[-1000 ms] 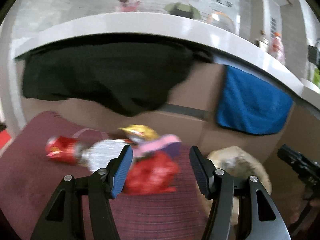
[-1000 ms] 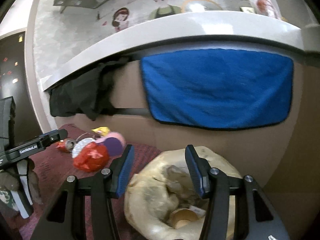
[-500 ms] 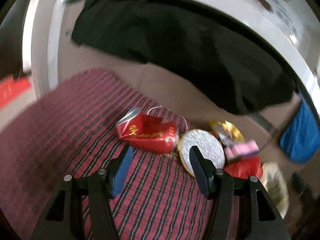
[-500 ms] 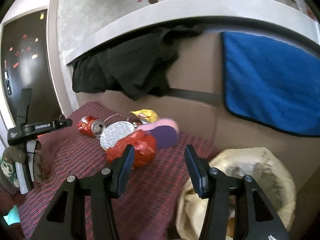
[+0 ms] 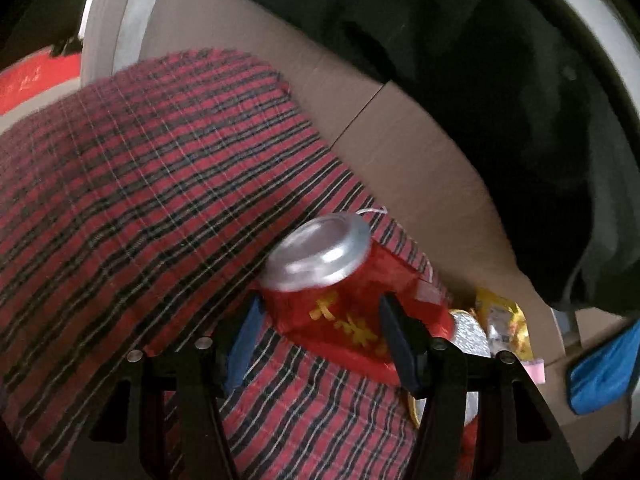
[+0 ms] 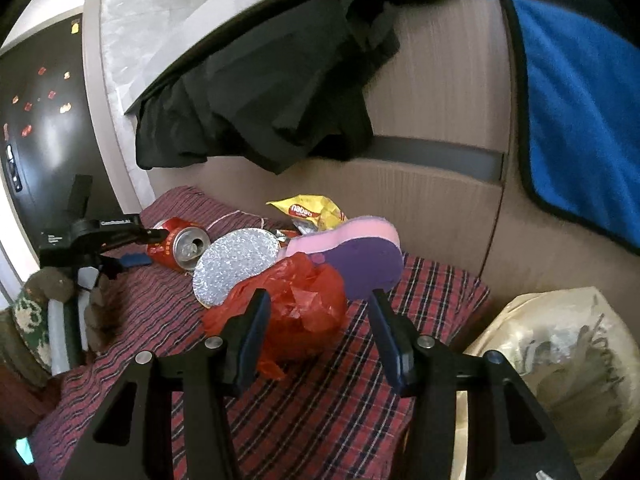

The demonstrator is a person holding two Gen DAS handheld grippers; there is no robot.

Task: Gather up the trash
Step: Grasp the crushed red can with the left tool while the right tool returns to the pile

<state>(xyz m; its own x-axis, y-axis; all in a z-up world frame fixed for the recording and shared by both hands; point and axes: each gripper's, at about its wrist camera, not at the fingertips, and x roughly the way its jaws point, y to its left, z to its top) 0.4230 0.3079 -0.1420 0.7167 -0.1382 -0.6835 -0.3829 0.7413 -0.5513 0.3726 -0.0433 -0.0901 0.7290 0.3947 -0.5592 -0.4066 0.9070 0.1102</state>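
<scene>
A crushed red can (image 5: 336, 288) lies on its side on the red plaid cloth (image 5: 132, 184). My left gripper (image 5: 320, 334) is open with the can between its fingers; whether they touch it I cannot tell. The can also shows in the right wrist view (image 6: 180, 242), with the left gripper (image 6: 136, 246) around it. My right gripper (image 6: 316, 332) is open and empty, just short of a crumpled red plastic bag (image 6: 300, 312). Behind the bag lie a silver foil disc (image 6: 236, 268), a pink and purple foam piece (image 6: 356, 256) and a yellow wrapper (image 6: 312, 212).
A beige trash bag (image 6: 560, 360) stands open at the right of the cloth. A cardboard wall (image 6: 432, 200) runs behind, with a black garment (image 6: 272, 92) and a blue towel (image 6: 584, 112) hanging over it. A grey counter edge (image 5: 592, 20) runs above.
My left gripper has swung left and closed in on the red can, which now sits between its fingers. My right gripper has turned left from the trash bag to the red plastic bag.
</scene>
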